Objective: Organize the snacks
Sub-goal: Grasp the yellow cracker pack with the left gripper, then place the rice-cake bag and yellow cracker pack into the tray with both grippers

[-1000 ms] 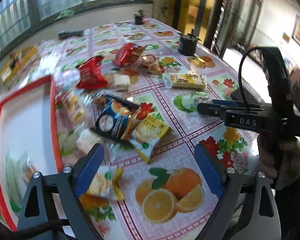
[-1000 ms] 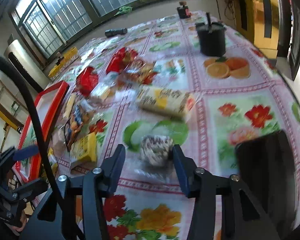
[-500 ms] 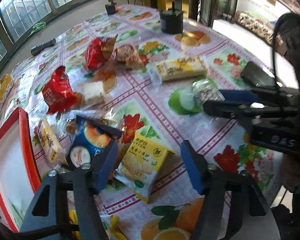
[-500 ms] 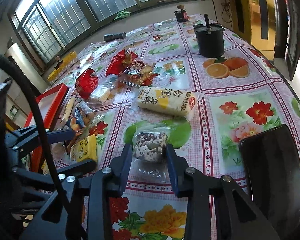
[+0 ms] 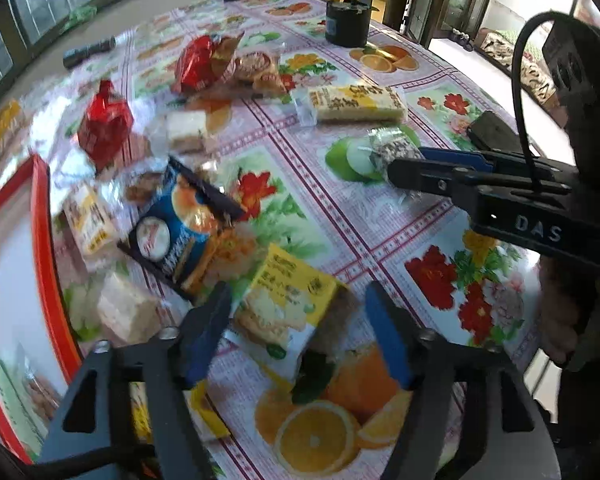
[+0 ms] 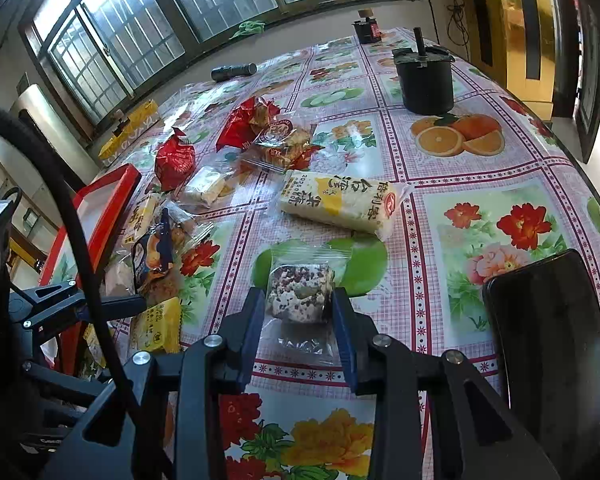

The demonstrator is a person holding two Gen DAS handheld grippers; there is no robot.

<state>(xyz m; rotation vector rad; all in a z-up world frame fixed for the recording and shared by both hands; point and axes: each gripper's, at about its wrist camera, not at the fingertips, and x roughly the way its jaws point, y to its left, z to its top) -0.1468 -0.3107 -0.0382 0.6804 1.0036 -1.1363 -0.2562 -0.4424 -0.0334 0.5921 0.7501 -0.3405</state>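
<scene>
Looking along the left gripper (image 5: 296, 328), its blue jaws are seen spread, having just been opening, either side of a yellow cracker packet (image 5: 286, 304) without pressing it. The packet lies flat on the fruit-print tablecloth (image 5: 380, 216), its long axis running from the gripper up and slightly left toward the blue biscuit pack (image 5: 180, 228). A red-rimmed tray (image 5: 46, 240) is seen left of the yellow packet, and a long rice-cake packet (image 5: 356, 104) lies crosswise well beyond it.

In the right wrist view, the right gripper (image 6: 299, 312) is pinched on a clear-wrapped speckled nut bar (image 6: 300, 292), both pads pressed against its sides. The bar's wrapper is stretched away from the gripper, over a printed green apple. The rice-cake packet (image 6: 340, 204) lies just beyond the bar, slanted; a black phone (image 6: 548, 344) is seen to its right.
</scene>
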